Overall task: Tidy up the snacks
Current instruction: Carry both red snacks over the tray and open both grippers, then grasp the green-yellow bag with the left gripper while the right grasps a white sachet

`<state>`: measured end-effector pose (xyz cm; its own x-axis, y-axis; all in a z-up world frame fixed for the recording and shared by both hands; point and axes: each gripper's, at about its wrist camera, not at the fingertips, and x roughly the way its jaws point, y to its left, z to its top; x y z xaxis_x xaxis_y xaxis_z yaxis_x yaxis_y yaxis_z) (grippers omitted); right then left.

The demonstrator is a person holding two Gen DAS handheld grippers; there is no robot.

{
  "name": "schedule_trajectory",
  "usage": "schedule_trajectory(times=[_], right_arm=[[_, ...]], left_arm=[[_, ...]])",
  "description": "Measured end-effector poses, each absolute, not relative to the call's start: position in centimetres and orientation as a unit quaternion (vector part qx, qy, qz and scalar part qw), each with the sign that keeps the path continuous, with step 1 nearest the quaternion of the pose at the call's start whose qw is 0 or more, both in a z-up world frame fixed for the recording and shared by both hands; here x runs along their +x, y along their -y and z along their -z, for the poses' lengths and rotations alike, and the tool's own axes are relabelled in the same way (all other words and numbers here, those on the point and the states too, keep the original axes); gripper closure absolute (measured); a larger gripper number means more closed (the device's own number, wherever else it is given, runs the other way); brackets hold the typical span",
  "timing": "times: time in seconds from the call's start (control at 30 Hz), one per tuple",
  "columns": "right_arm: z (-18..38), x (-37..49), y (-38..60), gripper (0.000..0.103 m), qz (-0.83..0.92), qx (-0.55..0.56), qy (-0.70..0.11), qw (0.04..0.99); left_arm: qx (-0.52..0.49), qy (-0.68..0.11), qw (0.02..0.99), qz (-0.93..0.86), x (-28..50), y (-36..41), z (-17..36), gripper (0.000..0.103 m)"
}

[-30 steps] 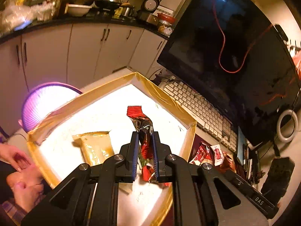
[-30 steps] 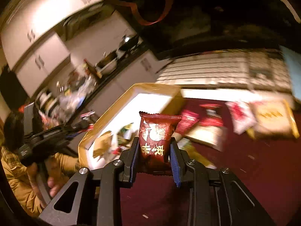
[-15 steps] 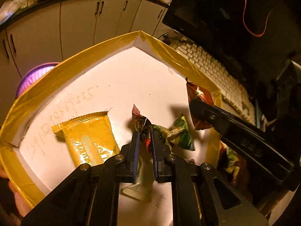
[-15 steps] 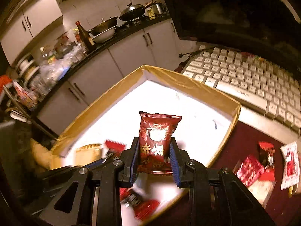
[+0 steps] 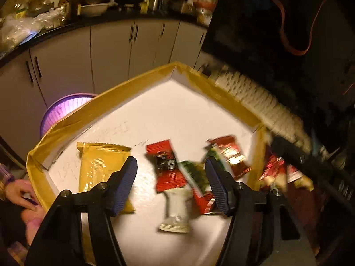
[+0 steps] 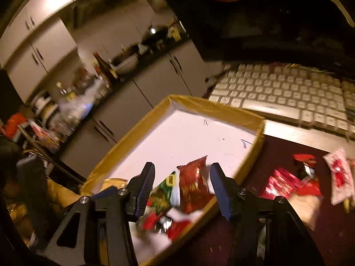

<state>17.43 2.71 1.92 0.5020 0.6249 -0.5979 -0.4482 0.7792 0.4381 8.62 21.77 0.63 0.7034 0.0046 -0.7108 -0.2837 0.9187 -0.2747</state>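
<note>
A shallow box with a gold-taped rim [image 5: 133, 82] and white floor holds several snack packets. In the left wrist view a gold packet [image 5: 99, 166], a red-and-black packet [image 5: 166, 166], a green packet [image 5: 195, 175] and a dark red packet [image 5: 230, 155] lie in it. My left gripper [image 5: 169, 177] hangs over the red-and-black packet, its jaws opening and touching nothing. My right gripper [image 6: 180, 177] hovers at the box's near rim [image 6: 221, 108], jaws opening; the dark red packet [image 6: 195, 186] sits loose between them beside the green packet [image 6: 164, 192], clear of the pads.
Loose red packets [image 6: 286, 181] and a white-and-red packet [image 6: 337, 175] lie on the dark red mat right of the box. A pale keyboard [image 6: 277, 88] and a dark monitor stand behind. A purple basket [image 5: 64, 108] and a person's hand [image 5: 17, 190] are at the left.
Both grippers were shut on packets and now stand open. The red-and-black packet and the dark red packet have dropped into the box. My right gripper came in over the box.
</note>
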Motion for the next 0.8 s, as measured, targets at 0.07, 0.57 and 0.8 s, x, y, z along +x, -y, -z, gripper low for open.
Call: schedule_trajectory(times=[0.07, 0.57, 0.8], right_arm=[[-2.1, 16.3, -0.4, 0.044, -0.305, 0.131, -0.379, 0.864], [3.4, 12.7, 16.2, 0.044, -0.224, 0.235, -0.394, 0.86], [4.6, 12.9, 17.3, 0.044, -0.205, 0.26, -0.402, 0.854]], left_arm=[[-0.192, -0.357, 0.911, -0.077, 7.6, -21.1, -1.3, 0.04], [-0.111, -0.381, 0.916, 0.059, 5.9, -8.8, -2.8, 0.034], [-0.085, -0.437, 0.892, 0.077, 7.9, -4.2, -0.9, 0.034]])
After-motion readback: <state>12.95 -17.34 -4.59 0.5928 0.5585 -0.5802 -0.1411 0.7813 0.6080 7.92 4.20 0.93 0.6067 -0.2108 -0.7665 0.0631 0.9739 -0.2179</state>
